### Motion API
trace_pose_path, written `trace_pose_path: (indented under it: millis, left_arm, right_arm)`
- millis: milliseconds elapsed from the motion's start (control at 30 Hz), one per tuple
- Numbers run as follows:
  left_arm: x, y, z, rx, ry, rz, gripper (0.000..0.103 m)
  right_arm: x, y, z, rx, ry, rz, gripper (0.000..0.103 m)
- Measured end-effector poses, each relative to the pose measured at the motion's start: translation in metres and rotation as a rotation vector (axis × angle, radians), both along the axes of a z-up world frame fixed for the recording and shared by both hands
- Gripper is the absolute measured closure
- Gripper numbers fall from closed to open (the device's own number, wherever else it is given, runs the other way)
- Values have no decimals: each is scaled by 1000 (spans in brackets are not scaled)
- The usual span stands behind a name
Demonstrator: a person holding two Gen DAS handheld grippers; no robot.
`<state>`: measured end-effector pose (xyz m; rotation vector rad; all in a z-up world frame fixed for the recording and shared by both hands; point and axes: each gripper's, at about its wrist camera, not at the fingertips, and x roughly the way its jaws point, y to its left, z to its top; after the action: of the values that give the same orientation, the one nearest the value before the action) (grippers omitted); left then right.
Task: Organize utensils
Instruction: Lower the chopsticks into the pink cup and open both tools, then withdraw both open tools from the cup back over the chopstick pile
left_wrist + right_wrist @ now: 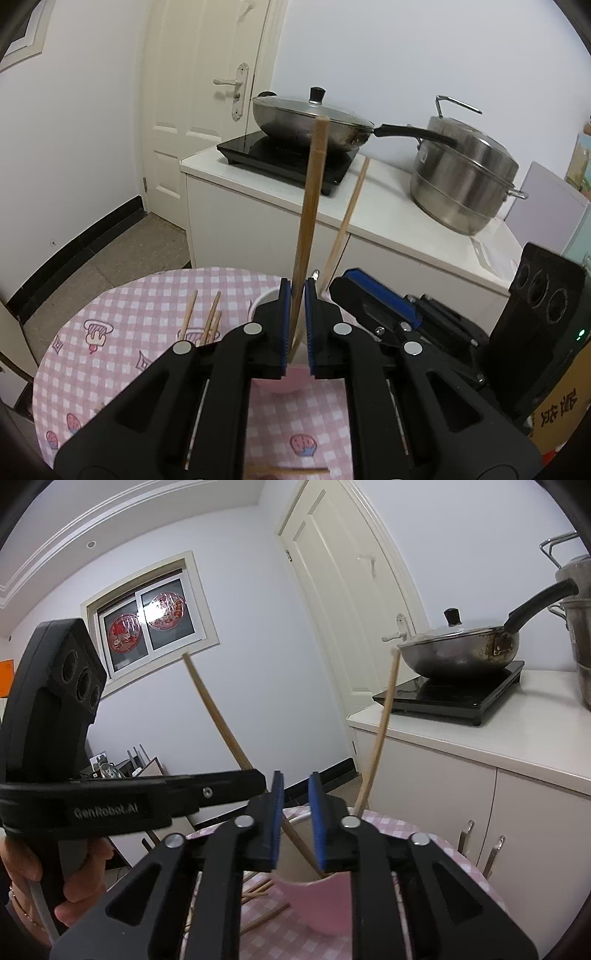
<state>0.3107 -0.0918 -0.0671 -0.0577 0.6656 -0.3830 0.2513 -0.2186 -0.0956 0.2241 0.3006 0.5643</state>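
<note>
My left gripper (pixel 296 286) is shut on a wooden chopstick (pixel 310 221) and holds it nearly upright, its lower end inside a pink cup (pixel 264 301) on the table. A second chopstick (pixel 345 225) leans in the cup. Several loose chopsticks (pixel 207 319) lie on the cloth left of the cup. My right gripper (pixel 295 786) is open just above the cup (pixel 325 901), with the held chopstick (pixel 218 710) and the leaning one (pixel 380 734) rising from it. The left gripper (pixel 221 786) shows at the left in the right wrist view.
The round table has a pink checked cloth (pixel 129 332). Behind stands a white counter (pixel 388 218) with an induction hob (pixel 288 155), a lidded wok (pixel 306 118) and a steel steamer pot (pixel 465 173). A door (pixel 207 92) is at the back left.
</note>
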Motion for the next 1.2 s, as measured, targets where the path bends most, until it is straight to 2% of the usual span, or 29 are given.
trace_pose_path:
  millis: [133, 233, 300, 333, 367, 400, 533, 733, 800, 1033, 1200]
  left_arm:
    - [-17, 4, 4, 7, -4, 2, 94]
    - [-33, 10, 10, 15, -19, 19, 93]
    - [-49, 15, 14, 17, -39, 31, 78]
    - [-54, 18, 16, 16, -50, 47, 66]
    - [-60, 22, 19, 13, -65, 66, 56]
    - [-69, 27, 21, 4, -78, 75, 55]
    - [-93, 38, 26, 6, -96, 94, 54]
    - [-131, 61, 31, 11, -138, 148, 42]
    - [-143, 74, 29, 6, -142, 174, 42]
    - [-172, 124, 15, -23, -102, 244, 41]
    - [-178, 148, -7, -21, -50, 282, 41]
  right_arm:
    - [-19, 3, 10, -19, -11, -3, 87]
    - [-33, 5, 19, -38, -28, -18, 78]
    - [-45, 8, 26, -48, -43, -19, 69]
    - [-50, 10, 29, -50, -51, -20, 64]
    - [-58, 11, 33, -53, -60, -24, 63]
    - [-62, 12, 35, -56, -63, -18, 63]
    - [-80, 20, 43, -86, -78, -26, 62]
    - [-110, 32, 51, -120, -104, -28, 58]
    - [-120, 37, 52, -137, -107, -32, 56]
    - [-138, 60, 42, -186, -78, -28, 54]
    - [-143, 76, 27, -222, -48, -21, 54]
